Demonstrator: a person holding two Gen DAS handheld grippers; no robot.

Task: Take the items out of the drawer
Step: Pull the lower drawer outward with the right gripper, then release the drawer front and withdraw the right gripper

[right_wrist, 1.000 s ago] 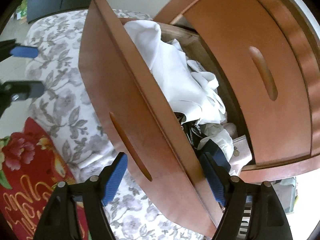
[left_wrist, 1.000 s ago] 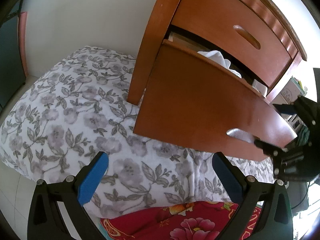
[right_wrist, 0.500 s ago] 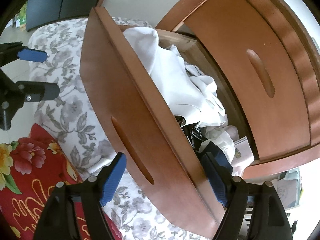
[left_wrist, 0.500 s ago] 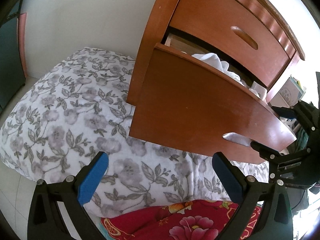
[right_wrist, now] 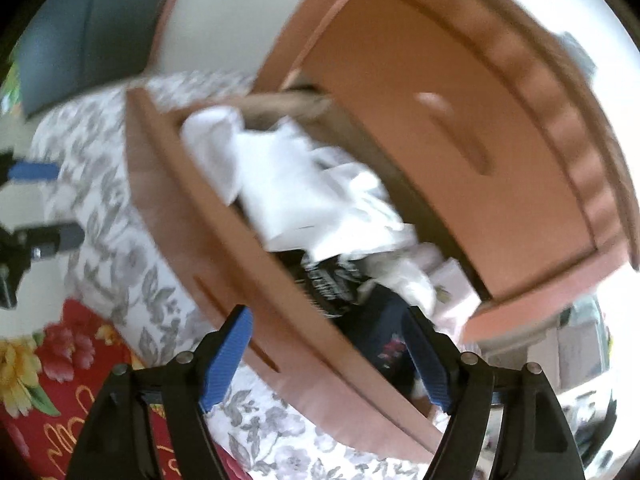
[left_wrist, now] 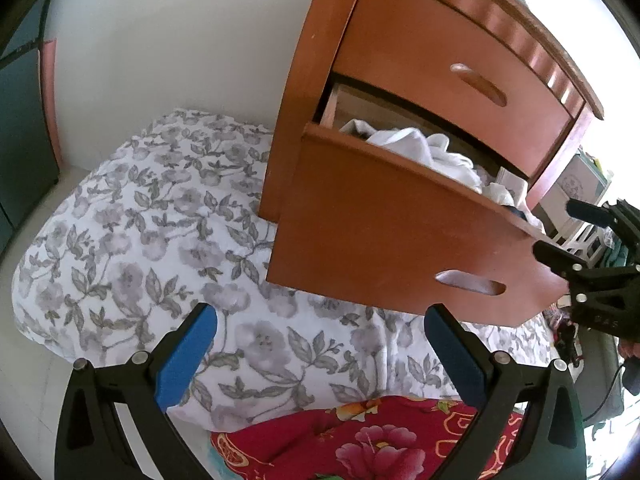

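The lower drawer (left_wrist: 380,240) of a brown nightstand stands pulled out over the bed. It is stuffed with white clothes (left_wrist: 420,152) (right_wrist: 288,184), and a dark printed garment (right_wrist: 332,280) lies at its near end. My right gripper (right_wrist: 326,316) hovers over that end. Its jaws are closing, with the drawer's front panel (right_wrist: 192,208) passing between them untouched by either pad. The view is blurred. My left gripper (left_wrist: 320,320) hangs open over the bedding, in front of and below the drawer, with nothing in it.
The shut upper drawer (left_wrist: 440,68) sits right above the open one. Grey floral bedding (left_wrist: 140,220) and a red flowered blanket (left_wrist: 360,440) lie underneath. Boxes and clutter (left_wrist: 576,188) stand to the right of the nightstand, and a white wall rises behind.
Both grippers have risen, so more of the drawer's contents show. The right gripper has rolled and lifted above the drawer's front edge; its view is now blurred.
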